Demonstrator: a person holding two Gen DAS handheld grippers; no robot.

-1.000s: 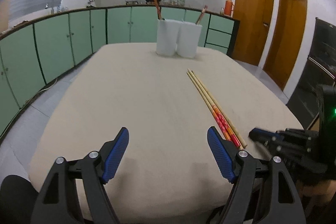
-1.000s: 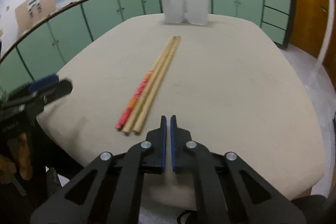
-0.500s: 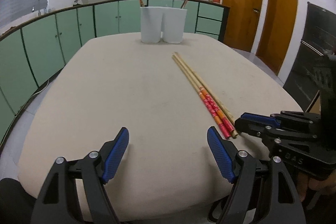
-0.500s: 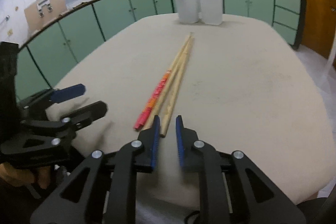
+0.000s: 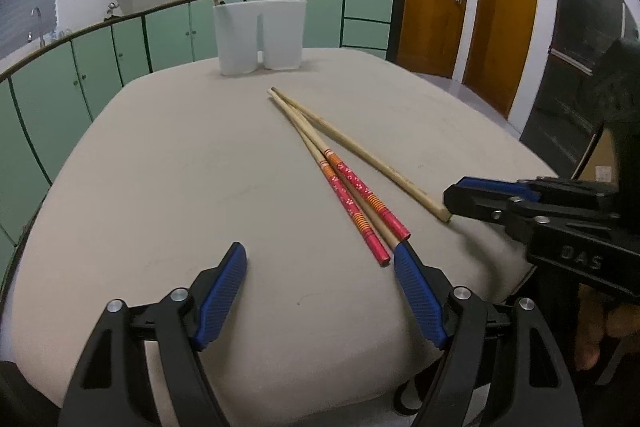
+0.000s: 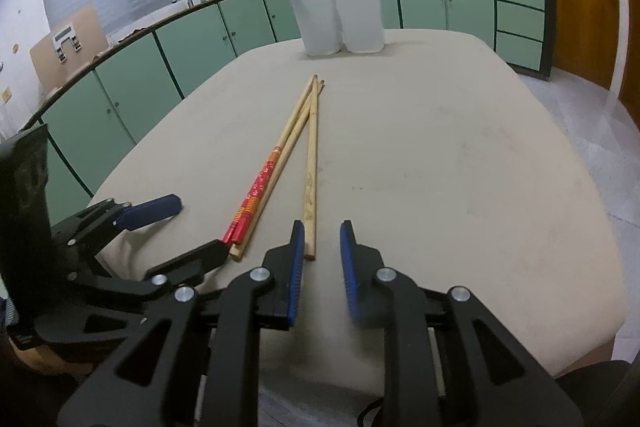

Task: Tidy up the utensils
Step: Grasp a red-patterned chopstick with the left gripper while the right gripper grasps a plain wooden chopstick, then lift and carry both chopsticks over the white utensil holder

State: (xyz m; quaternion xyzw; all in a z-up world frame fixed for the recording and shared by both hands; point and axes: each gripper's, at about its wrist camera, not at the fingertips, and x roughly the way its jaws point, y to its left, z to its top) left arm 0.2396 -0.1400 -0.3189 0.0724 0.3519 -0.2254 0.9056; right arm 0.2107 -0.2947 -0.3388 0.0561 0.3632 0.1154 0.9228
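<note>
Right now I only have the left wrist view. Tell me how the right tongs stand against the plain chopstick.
Observer: The right tongs are open, and the near end of the plain chopstick lies in the gap between them.
Operator: Say where in the gap.
Observer: Off centre. The end lies close beside the left pad; I cannot tell whether they touch.
Operator: Give me its heading.
Observer: In the right wrist view it runs almost straight ahead from the tongs toward the white holder, with faint markings on its near part.
</note>
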